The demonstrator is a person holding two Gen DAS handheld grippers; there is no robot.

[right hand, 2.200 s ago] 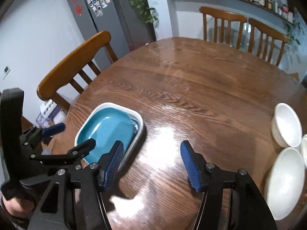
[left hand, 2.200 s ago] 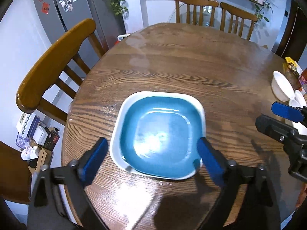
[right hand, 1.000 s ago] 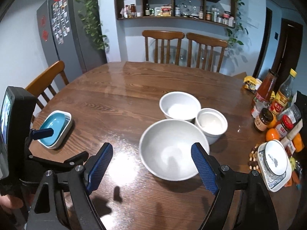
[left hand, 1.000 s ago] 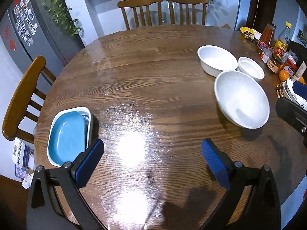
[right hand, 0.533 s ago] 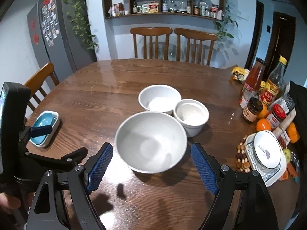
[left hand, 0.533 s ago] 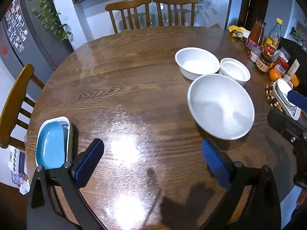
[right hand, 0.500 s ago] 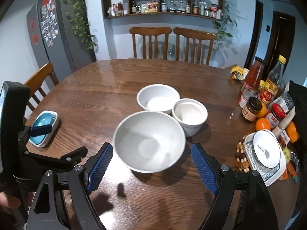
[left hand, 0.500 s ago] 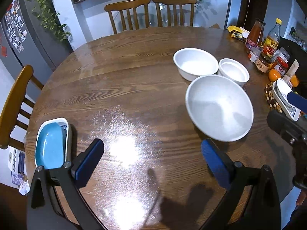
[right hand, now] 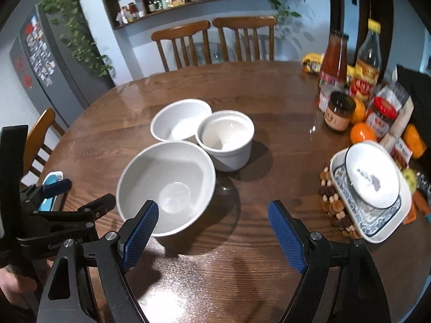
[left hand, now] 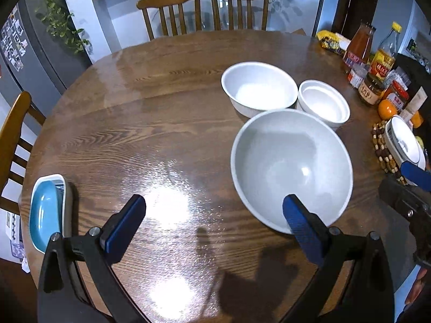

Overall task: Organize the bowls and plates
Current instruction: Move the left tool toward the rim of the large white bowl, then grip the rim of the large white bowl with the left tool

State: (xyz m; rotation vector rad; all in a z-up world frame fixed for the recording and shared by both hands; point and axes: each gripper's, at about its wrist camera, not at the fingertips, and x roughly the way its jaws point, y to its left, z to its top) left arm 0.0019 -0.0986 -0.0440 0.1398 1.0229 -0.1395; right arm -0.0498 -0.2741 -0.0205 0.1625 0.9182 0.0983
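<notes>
A large white bowl stands on the round wooden table; it also shows in the right wrist view. Behind it stand a medium white bowl and a small white bowl. A blue square plate in a white one lies at the table's left edge. A white bowl on a patterned plate sits at the right. My left gripper is open and empty, its right finger over the large bowl's near rim. My right gripper is open and empty, just right of the large bowl.
Bottles, jars and oranges crowd the table's right side, with a beaded trivet under the patterned plate. Wooden chairs stand at the far side and one chair at the left. A fridge stands beyond.
Both grippers have swung right, away from the blue plate, and moved closer to the white bowls. The large bowl now sits nearer both grippers. Both stay open.
</notes>
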